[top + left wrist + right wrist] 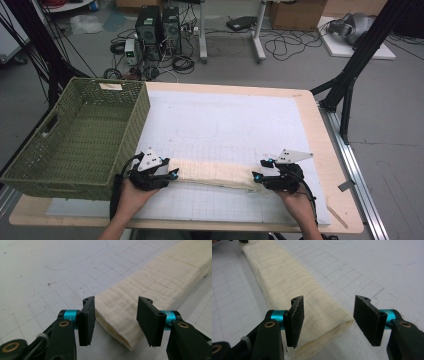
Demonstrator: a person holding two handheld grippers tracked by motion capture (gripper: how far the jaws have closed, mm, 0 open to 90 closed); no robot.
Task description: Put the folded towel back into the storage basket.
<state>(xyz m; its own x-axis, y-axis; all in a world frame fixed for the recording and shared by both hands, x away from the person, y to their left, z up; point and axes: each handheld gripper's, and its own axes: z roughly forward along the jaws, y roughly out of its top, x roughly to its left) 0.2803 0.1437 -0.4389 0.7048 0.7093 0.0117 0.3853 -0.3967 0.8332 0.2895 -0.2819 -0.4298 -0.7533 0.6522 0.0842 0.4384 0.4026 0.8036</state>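
Tools [172, 174] [257, 176] open, gridded mat [225, 120], cabled floor [220, 50]

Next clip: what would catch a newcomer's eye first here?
A long folded cream cloth lies across the near side of the white gridded mat. A hand-held gripper sits at each end, left and right, jaws open around the cloth's ends without pressing. A big green woven basket stands at the table's left edge.

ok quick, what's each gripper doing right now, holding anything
Left gripper: open, jaws either side of one end of the folded cream cloth, not pressing it.
Right gripper: open, jaws astride the cloth's other end, holding nothing.
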